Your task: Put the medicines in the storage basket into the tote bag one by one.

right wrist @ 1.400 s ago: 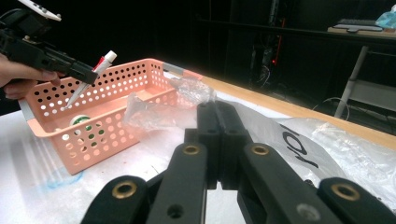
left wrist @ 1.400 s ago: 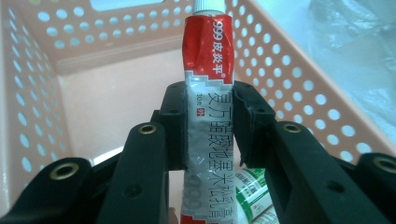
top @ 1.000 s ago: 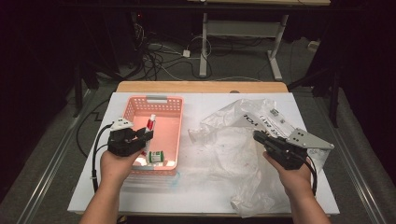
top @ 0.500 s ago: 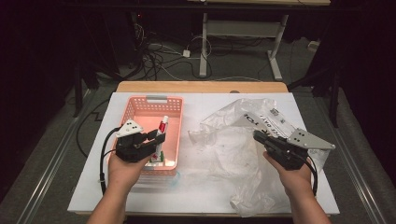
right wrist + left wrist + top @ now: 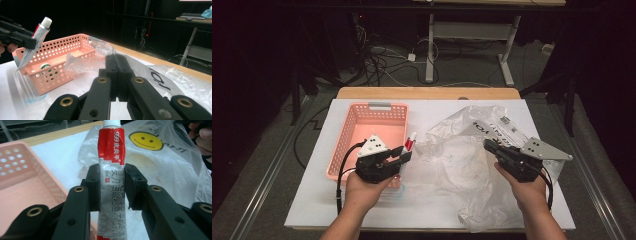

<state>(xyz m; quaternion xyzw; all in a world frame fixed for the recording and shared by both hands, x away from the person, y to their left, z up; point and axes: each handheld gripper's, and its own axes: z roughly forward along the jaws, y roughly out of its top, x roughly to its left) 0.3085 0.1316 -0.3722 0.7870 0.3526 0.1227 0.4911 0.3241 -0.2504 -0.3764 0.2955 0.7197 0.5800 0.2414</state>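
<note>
A red and silver ointment tube [image 5: 112,177] with a white cap stands upright between the jaws of my left gripper [image 5: 112,187], which is shut on it. From above, that left gripper [image 5: 404,154] hangs over the right rim of the pink basket [image 5: 341,145], with the tube [image 5: 410,143] pointing toward the clear plastic bag [image 5: 462,160]. My right gripper [image 5: 488,146] lies on the bag's right part. In its own view the right gripper [image 5: 116,62] has its jaws pressed together, pinching a raised flap of the bag [image 5: 82,65].
The perforated pink basket [image 5: 60,45] holds a small green and white round item [image 5: 45,66]. The bag carries a yellow smiley print [image 5: 147,140]. The white tabletop [image 5: 312,200] ends in a wooden strip at the far edge; cables and desk legs lie beyond.
My left hand has carried the tube rightward from above the basket's middle to its right rim, closer to the bag. The right hand and the bag have stayed still.
</note>
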